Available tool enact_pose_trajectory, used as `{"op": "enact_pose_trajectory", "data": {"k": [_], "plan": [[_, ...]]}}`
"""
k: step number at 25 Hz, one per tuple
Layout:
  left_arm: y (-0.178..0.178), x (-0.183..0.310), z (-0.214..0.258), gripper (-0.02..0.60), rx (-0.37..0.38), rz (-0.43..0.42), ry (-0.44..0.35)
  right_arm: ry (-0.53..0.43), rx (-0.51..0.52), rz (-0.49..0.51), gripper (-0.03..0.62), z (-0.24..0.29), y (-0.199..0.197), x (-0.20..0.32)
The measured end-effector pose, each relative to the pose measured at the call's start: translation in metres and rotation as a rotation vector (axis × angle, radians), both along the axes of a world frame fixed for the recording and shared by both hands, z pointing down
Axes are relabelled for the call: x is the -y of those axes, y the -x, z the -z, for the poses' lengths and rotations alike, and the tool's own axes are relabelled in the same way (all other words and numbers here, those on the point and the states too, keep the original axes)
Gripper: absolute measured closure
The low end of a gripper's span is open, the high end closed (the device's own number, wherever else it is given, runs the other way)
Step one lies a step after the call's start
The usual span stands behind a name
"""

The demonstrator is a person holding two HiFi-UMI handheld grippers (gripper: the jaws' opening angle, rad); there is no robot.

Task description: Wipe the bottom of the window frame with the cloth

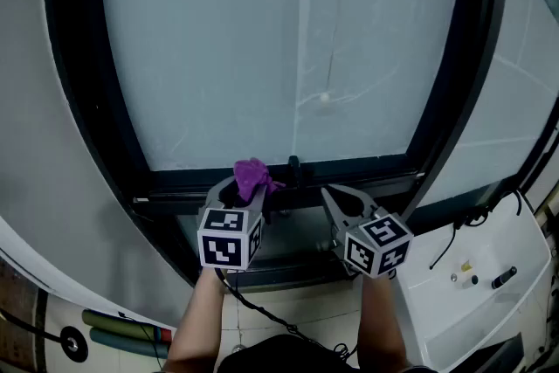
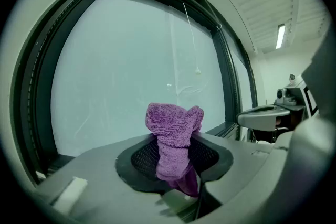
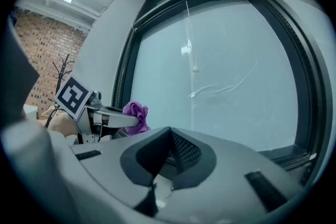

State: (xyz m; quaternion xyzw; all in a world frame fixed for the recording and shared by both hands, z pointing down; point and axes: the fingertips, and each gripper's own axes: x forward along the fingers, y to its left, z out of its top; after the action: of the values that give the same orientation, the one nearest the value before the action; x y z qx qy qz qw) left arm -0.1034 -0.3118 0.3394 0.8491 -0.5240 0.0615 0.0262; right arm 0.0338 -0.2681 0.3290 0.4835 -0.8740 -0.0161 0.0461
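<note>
One purple cloth (image 1: 253,177), frosted window (image 1: 288,57), dark frame (image 1: 367,166)

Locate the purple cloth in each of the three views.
Head view: purple cloth at lower centre, gripped by the left gripper.
Left gripper view: cloth at centre, clamped between the jaws.
Right gripper view: cloth small, left of centre, at the left gripper's tip.
Shared landmark: the hanging pull cord's bead.
</note>
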Motion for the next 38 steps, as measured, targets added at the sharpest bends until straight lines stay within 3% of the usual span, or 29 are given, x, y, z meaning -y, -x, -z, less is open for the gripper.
{"op": "enact_pose_trajectory", "data": {"k": [14, 21, 28, 38], "plan": [[-0.007, 0.073, 0.016, 0.420, 0.045, 0.051, -0.069, -0.007, 0.000, -0.049, 0.592, 0.000, -0.019, 0.026], [-0.009, 0.106, -0.036, 0.420, 0.098, 0.076, 0.036, 0.007, -0.005, -0.071, 0.592, -0.005, -0.027, 0.033], [-0.012, 0.108, -0.064, 0.422, 0.149, 0.082, 0.131, 0.024, -0.008, -0.070, 0.592, -0.010, -0.028, 0.037], [-0.004, 0.108, -0.072, 0.434, 0.163, 0.103, 0.173, 0.037, -0.013, -0.044, 0.592, -0.014, -0.019, 0.036]]}}
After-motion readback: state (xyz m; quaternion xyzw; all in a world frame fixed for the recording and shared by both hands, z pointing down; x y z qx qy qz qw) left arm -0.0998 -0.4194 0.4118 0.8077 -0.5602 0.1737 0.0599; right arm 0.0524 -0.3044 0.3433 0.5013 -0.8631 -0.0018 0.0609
